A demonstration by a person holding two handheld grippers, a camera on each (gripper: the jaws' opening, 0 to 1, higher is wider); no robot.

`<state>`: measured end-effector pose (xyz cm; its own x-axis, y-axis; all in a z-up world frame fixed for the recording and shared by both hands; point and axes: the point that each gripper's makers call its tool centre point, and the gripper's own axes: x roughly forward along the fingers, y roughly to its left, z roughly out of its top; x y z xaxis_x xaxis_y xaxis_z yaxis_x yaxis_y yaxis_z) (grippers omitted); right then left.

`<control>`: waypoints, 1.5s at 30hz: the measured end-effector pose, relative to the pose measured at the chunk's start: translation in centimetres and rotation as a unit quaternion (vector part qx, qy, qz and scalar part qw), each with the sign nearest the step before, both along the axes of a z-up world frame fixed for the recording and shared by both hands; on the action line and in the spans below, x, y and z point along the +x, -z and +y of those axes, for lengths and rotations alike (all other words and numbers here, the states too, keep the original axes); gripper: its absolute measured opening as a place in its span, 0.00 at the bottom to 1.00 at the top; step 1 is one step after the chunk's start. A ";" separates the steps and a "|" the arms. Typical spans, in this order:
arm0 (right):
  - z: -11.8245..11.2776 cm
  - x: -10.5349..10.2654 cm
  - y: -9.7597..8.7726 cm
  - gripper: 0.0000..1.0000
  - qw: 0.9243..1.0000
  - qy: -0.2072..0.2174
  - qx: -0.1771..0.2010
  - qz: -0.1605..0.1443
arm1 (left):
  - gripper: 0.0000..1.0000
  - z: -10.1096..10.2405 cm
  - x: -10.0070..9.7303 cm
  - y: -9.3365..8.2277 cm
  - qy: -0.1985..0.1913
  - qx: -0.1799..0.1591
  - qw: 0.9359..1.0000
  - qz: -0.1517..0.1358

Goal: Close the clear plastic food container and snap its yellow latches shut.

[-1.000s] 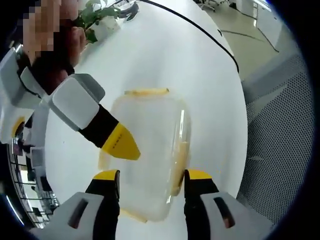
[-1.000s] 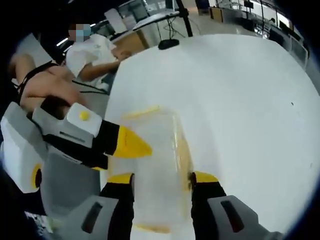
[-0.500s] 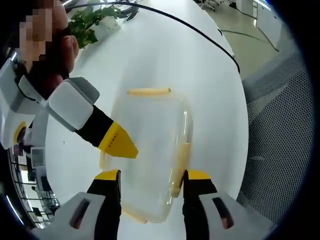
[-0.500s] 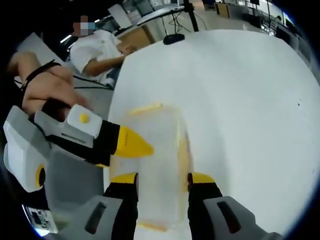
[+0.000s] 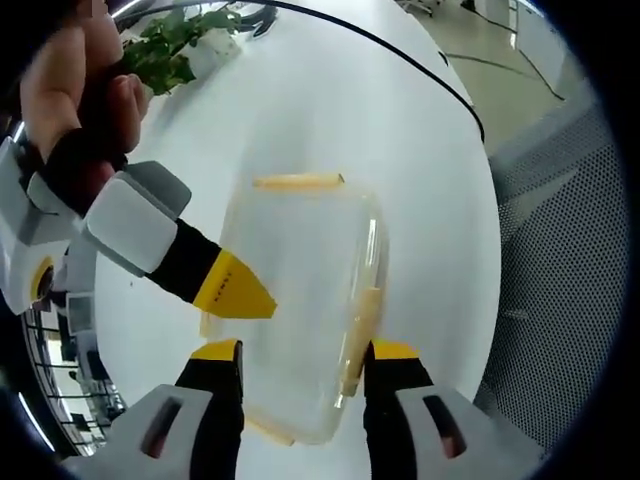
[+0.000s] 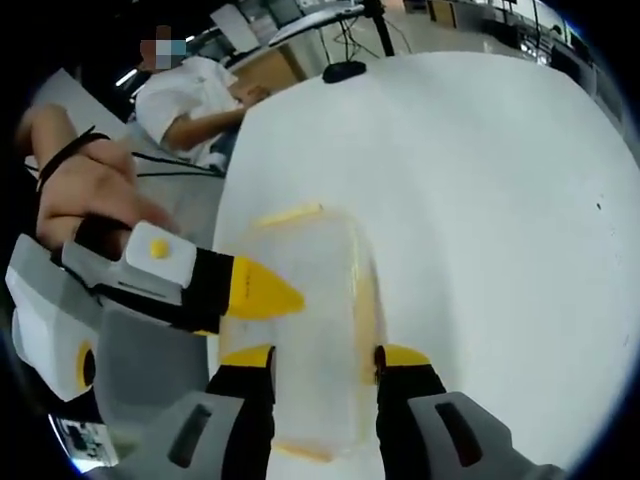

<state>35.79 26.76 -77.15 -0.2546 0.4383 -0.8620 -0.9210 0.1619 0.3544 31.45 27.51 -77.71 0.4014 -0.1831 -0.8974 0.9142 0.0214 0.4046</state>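
- Currently, left gripper view: the container [image 5: 300,310] lies on the white table [image 5: 330,110] straight ahead of the left gripper [image 5: 302,350], long axis running away from the camera. Jaws stand wide, one on each side of the near end; contact with the walls cannot be told.
- Same view: yellow latches show at the far end [image 5: 297,182], along the right side [image 5: 360,325] and at the near left corner. The right gripper [image 5: 235,290] comes in from the left, its yellow tip over the container's left edge; whether its jaws are apart cannot be told here.
- Right gripper view: the container sits dead ahead of the right gripper [image 6: 322,357], jaws wide and straddling its near end, nothing clamped. The left gripper's tip reaches in from the left onto the left rim.
- Judgement: both grippers are equally near; the lid looks seated, and the side latches lie closest to each jaw for pressing.
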 end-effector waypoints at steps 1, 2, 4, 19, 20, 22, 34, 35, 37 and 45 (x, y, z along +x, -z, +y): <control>0.0 0.0 0.0 0.39 1.000 0.000 0.000 0.000 | 0.46 0.1 0.0 -0.1 0.000 0.000 1.000 0.000; 0.0 0.0 0.0 0.39 1.000 0.000 0.000 -0.001 | 0.46 0.1 0.0 -0.1 0.000 -0.001 1.000 -0.001; 0.0 0.0 0.0 0.39 1.000 0.000 0.002 -0.002 | 0.46 0.1 0.0 -0.1 0.000 -0.001 1.000 0.000; 0.4 -0.1 -0.3 0.39 1.000 -0.016 -0.001 -0.025 | 0.47 0.4 0.1 -0.3 -0.003 0.009 1.000 -0.002; 0.5 -0.1 -0.3 0.39 0.999 -0.018 -0.003 -0.030 | 0.47 0.4 0.1 -0.3 -0.003 0.010 1.000 -0.002; 0.6 -0.1 -0.4 0.39 0.998 -0.036 -0.003 -0.048 | 0.47 0.4 0.1 -0.4 -0.004 0.011 1.000 -0.003; 0.6 -0.2 -0.6 0.39 0.996 -0.026 -0.014 -0.090 | 0.59 0.2 -1.0 0.1 -0.025 0.028 0.999 0.032; 0.7 -0.3 -0.7 0.39 0.995 -0.027 -0.011 -0.095 | 0.64 0.4 -1.5 0.4 -0.014 0.038 0.999 0.034; 0.6 -0.3 -0.7 0.39 0.994 -0.026 -0.011 -0.104 | 0.71 0.6 -2.0 0.8 0.000 0.047 0.998 0.034; 0.3 -0.6 -1.3 0.42 0.992 -0.020 -0.021 -0.123 | 0.68 1.0 -1.5 -0.1 0.023 0.018 0.998 0.059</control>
